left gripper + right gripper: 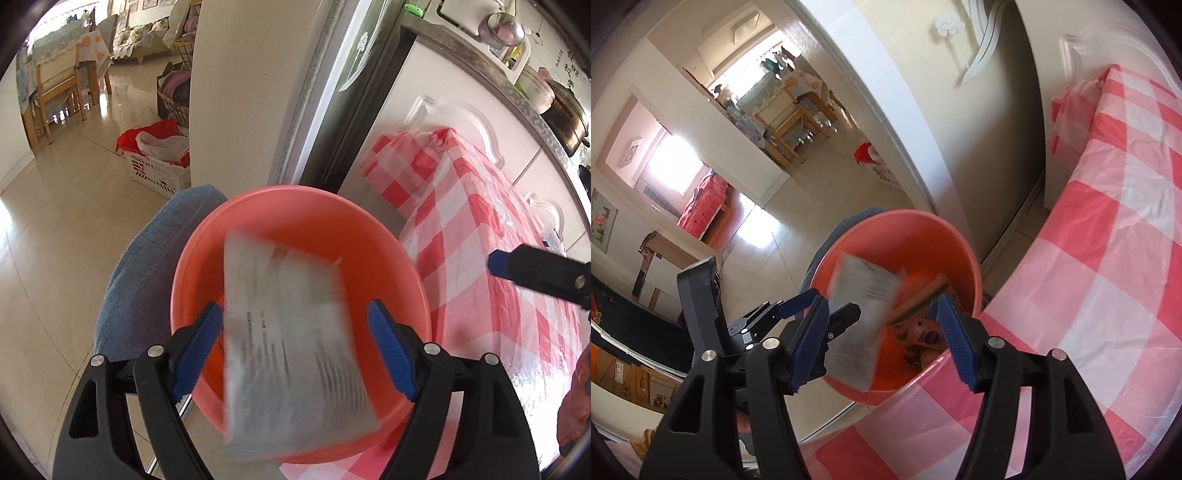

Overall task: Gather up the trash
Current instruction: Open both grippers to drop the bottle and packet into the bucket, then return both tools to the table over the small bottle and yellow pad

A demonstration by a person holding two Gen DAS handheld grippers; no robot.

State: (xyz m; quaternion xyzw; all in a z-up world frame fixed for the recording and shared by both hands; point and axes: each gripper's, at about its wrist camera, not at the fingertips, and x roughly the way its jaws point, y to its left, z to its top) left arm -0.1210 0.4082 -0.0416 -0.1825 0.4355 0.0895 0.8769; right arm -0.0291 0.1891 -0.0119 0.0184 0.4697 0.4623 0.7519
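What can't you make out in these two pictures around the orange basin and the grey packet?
- Print on the flat grey packet: motion-blurred in both wrist views.
- Contents of the round orange plastic basin: covered by the packet in the left view; in the right view, small packages partly hidden by the right claw.
- What the basin stands on: hidden beneath it and the red-and-white checked tablecloth.

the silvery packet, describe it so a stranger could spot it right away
Find the red-and-white checked tablecloth; at its edge stands a salmon-pink bucket. The silvery packet hangs blurred over its mouth, flat and grey with fine print, unlike the colourful wrappers inside.
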